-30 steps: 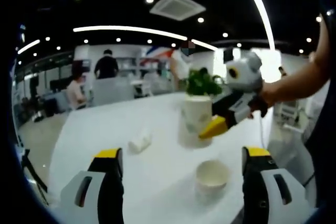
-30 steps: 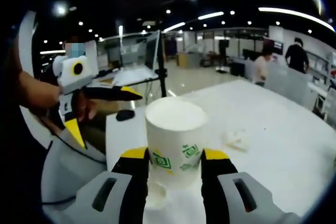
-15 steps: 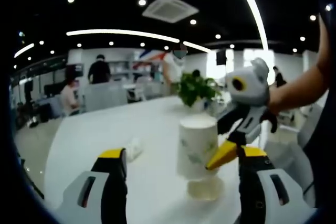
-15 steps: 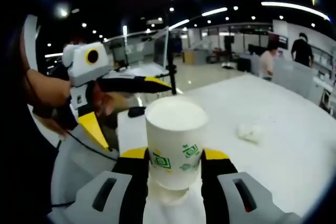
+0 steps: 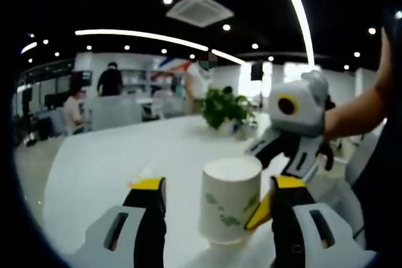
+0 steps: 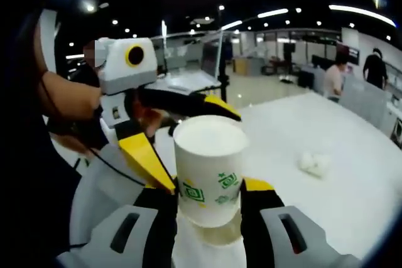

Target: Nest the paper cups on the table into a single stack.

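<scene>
Paper cup upright between left gripper jaws, right gripper gripping it, white table

lower cup: you see just a rim sliver, rest hidden under top cup | crumpled white item: too blurry to ID | bkgd people: too small to make out

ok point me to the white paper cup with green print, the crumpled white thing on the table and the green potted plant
white paper cup with green print [image 6: 207, 174], right gripper view, on its side wall
crumpled white thing [image 6: 315, 162], right gripper view, on its middle
green potted plant [image 5: 223, 108], left gripper view, on its leaves
</scene>
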`<state>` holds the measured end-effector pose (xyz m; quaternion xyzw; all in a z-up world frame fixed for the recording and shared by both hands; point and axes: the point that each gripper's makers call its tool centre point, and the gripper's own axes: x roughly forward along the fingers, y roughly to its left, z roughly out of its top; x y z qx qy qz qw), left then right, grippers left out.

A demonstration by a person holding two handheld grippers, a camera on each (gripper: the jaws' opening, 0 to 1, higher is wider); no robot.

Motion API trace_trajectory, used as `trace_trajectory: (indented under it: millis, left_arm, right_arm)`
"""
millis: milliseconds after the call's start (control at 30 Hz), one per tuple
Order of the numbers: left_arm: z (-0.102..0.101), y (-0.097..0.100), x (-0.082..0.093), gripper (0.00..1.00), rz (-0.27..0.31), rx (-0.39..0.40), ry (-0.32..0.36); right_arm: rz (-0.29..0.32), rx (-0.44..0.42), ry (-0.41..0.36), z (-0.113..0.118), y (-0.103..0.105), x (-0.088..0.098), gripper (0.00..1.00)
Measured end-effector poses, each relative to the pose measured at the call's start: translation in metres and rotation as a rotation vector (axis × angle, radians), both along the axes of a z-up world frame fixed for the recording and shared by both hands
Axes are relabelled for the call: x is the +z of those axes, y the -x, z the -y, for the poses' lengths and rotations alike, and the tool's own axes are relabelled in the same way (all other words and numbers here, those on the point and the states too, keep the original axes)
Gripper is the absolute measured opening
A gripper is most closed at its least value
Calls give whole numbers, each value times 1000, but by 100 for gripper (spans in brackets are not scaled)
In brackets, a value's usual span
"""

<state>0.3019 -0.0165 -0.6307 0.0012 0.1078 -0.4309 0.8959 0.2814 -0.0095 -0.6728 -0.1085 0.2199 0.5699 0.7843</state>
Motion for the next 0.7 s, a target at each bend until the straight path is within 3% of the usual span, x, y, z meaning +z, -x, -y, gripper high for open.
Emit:
trace_trajectory:
  millis: [300,700]
  left_arm:
    - [9,7,2,47,-21,-56,2]
    - [19,12,7,44,-7,-104,1]
  right_arm:
    - [15,43,-3,-5,6,3,36]
    - [17,93,-13,-6,12,6,36]
